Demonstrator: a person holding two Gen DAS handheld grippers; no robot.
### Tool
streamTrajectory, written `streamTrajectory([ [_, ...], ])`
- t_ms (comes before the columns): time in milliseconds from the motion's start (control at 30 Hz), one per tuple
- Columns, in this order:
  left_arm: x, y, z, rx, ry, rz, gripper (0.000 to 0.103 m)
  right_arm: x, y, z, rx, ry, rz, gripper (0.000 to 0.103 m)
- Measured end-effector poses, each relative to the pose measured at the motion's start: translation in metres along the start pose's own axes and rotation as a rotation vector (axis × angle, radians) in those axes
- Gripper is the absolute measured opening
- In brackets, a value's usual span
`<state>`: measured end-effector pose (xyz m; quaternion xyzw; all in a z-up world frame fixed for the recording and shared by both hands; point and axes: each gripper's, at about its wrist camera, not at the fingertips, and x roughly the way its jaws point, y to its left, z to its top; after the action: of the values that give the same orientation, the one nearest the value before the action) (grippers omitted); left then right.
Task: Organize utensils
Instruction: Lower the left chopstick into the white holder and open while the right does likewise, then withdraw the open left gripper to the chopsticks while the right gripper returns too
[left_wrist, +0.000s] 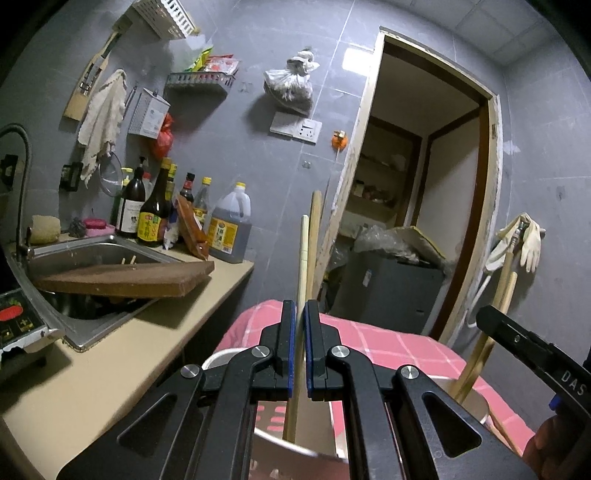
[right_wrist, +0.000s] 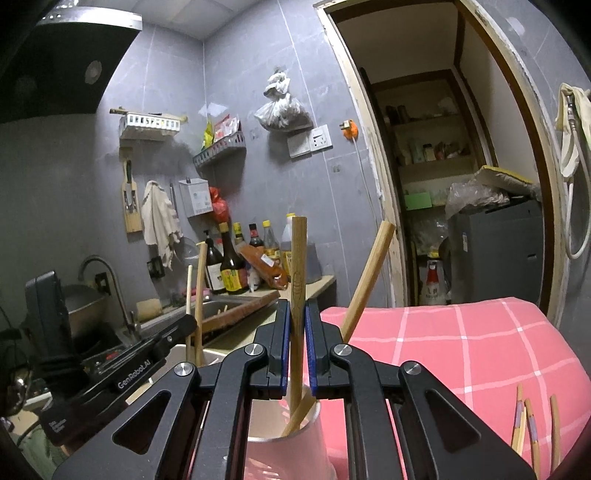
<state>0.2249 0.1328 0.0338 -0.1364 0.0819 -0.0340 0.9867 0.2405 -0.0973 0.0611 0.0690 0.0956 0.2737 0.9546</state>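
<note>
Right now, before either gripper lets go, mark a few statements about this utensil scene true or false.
1. The left gripper is shut on a thin pale chopstick. True.
2. The right gripper hangs empty. False: it is shut on a wooden stick standing in a pink cup.
3. A wooden cutting board lies across the sink. True.
4. The checked cloth is blue. False: it is pink.
5. More chopsticks lie on the cloth. True.
</note>
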Motion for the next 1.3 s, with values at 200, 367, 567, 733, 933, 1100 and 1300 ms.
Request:
streamTrajectory([
  [200, -0.003, 0.0, -0.001, -0.007, 0.029, -0.011, 0.003, -0.002, 0.0, 0.0, -0.007, 0.008, -0.021, 0.011],
  [367, -0.009, 0.0, 0.001, -0.017, 0.034, 0.002, 0.025, -0.007, 0.006, 0.001, -0.043, -0.021, -0.057, 0.023],
  [567, -0.018, -0.004, 0.007, -0.029, 0.023, 0.021, 0.037, -0.015, 0.012, 0.004, -0.092, -0.071, -0.105, 0.033],
  [733, -0.024, -0.01, 0.011, -0.024, 0.011, 0.032, 0.046, -0.03, 0.01, 0.011, -0.095, -0.142, -0.136, 0.053],
  [933, -0.032, -0.023, 0.016, -0.004, -0.011, 0.023, 0.059, -0.047, 0.0, 0.021, -0.082, -0.187, -0.173, 0.074],
  [1100, -0.043, -0.04, 0.02, 0.024, -0.033, 0.004, 0.07, -0.067, -0.011, 0.025, -0.085, -0.201, -0.204, 0.084],
  [1300, -0.055, -0.065, 0.021, 0.05, -0.044, -0.031, 0.08, -0.103, -0.03, 0.028, -0.085, -0.212, -0.252, 0.101],
])
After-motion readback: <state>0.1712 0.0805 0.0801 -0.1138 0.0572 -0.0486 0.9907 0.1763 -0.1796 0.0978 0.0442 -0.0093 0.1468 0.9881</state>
